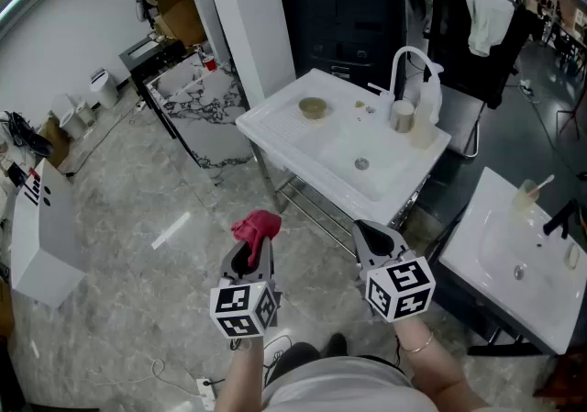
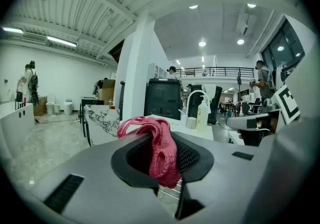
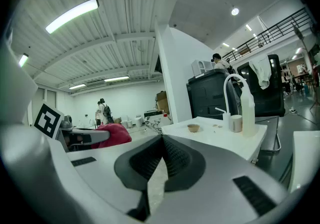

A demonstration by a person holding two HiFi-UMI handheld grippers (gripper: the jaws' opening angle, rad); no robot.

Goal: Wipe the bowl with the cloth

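A small tan bowl (image 1: 313,108) stands on the left drainboard of the white sink unit (image 1: 275,130); it also shows far off as the bowl (image 3: 193,127) in the right gripper view. A red cloth (image 1: 256,228) is pinched in my left gripper (image 1: 252,259), which is shut on it; the cloth (image 2: 159,145) hangs bunched between the jaws. My right gripper (image 1: 374,238) is shut with nothing in it, its jaws meeting tip to tip. Both grippers hang over the floor, well short of the sink.
A curved white tap (image 1: 411,66), a cup (image 1: 402,115) and a soap bottle (image 1: 427,100) stand at the sink's back edge. A second white sink (image 1: 514,259) lies to the right. A marble-patterned table (image 1: 197,103) and a black cabinet (image 1: 344,11) stand behind.
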